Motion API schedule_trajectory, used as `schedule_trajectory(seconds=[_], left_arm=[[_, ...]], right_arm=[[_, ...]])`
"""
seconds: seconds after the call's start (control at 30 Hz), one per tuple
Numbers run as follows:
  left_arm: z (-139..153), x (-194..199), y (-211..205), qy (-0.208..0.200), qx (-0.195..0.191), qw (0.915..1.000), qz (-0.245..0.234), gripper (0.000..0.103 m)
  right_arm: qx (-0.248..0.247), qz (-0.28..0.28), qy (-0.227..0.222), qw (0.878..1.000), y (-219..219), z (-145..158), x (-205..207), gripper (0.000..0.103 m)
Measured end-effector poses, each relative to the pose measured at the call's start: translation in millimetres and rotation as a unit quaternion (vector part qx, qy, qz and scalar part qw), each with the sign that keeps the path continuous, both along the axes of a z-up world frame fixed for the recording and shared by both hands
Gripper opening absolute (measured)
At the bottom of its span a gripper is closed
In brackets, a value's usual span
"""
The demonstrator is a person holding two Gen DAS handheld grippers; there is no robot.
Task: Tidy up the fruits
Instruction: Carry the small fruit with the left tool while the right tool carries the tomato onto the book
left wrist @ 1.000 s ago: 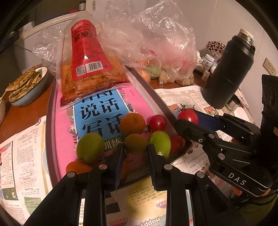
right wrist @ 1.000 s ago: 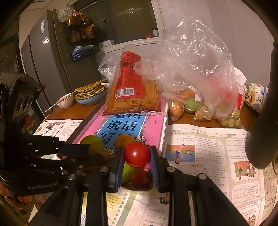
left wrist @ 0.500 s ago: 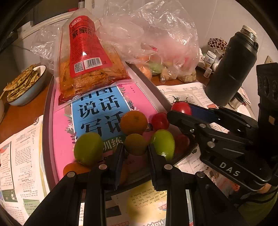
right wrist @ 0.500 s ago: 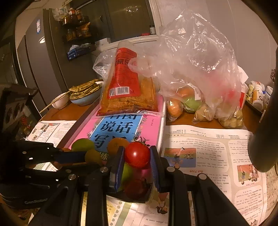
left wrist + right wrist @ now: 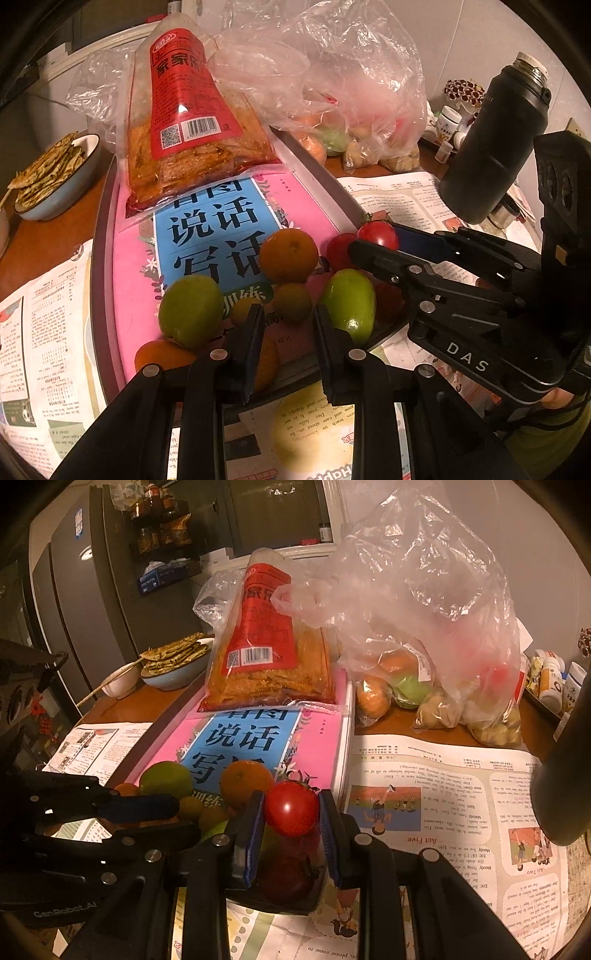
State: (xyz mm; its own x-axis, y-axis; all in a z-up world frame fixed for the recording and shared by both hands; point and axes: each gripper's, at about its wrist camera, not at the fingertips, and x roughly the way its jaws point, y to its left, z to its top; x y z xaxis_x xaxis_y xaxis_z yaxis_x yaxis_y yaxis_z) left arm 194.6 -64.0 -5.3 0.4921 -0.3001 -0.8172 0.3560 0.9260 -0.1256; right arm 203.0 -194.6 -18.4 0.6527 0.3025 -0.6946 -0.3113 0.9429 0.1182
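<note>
Right wrist view: right gripper (image 5: 291, 830) fingers clenched on a red tomato (image 5: 291, 808), held just above the near corner of the tray (image 5: 345, 738), a darker tomato (image 5: 286, 880) below it. Left wrist view: left gripper (image 5: 288, 332) fingers parted, holding nothing, poised over the tray's near edge between two green fruits (image 5: 192, 312). Just beyond, a small orange (image 5: 289, 255) rests on the pink book (image 5: 218, 229). Farther back, a red snack packet (image 5: 184, 122) lies on the book; plastic bag of produce (image 5: 424, 627) and black flask (image 5: 495, 140) stand on the worktop.
</note>
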Motion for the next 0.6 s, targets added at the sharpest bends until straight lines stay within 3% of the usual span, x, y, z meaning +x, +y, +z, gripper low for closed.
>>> schedule_trajectory(seconds=[0.6], left_arm=[[-0.9,-0.1,0.5,0.001,-0.001,1.0000,-0.003,0.027]], right_arm=[[-0.001,-0.003,0.006,1.000,-1.9,-3.1,-0.2,0.029]])
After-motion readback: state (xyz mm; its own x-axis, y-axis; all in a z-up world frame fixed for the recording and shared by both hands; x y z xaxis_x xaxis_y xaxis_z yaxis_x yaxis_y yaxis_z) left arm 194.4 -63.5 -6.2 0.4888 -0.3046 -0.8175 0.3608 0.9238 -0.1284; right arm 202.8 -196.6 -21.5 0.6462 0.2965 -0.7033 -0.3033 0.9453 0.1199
